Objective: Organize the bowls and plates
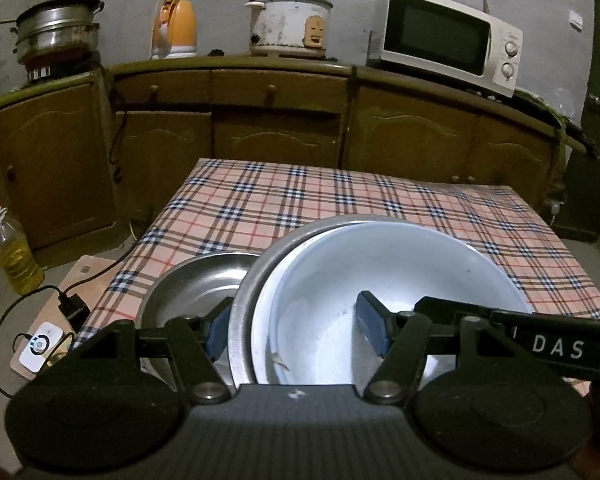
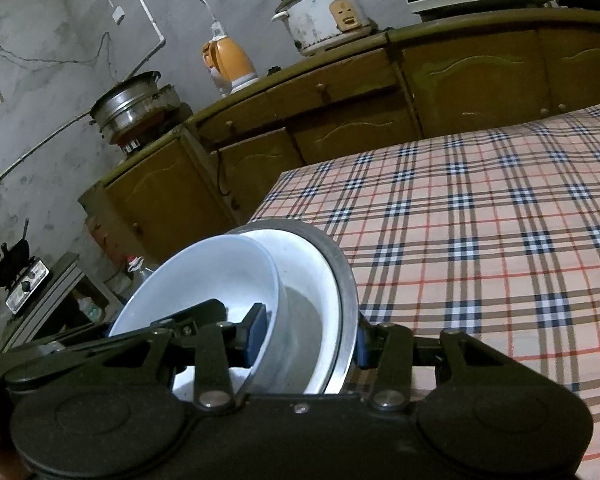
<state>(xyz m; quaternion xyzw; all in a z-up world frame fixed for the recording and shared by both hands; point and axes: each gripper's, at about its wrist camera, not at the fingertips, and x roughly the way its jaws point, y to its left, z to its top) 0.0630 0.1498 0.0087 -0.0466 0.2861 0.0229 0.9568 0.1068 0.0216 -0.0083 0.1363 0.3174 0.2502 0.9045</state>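
Now both jaws straddle the stacked bowls' (image 1: pixel 380 280) rims.

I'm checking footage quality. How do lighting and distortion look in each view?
Left wrist view: dim room, bright glare inside the white bowl, cupboard line bowed by the fisheye. Right wrist view: dim too, scene tilted, tablecloth sharp, corners dark.

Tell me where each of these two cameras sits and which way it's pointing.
Left wrist: sits on the left gripper, facing the wooden cabinets across the plaid-clothed table; its fingers straddle the left rim of a steel basin holding a white bowl.
Right wrist: sits on the right gripper, tilted, facing the same cabinets; its fingers straddle the basin's right rim.
Shared: basin, white bowl, white rice cooker, orange kettle.
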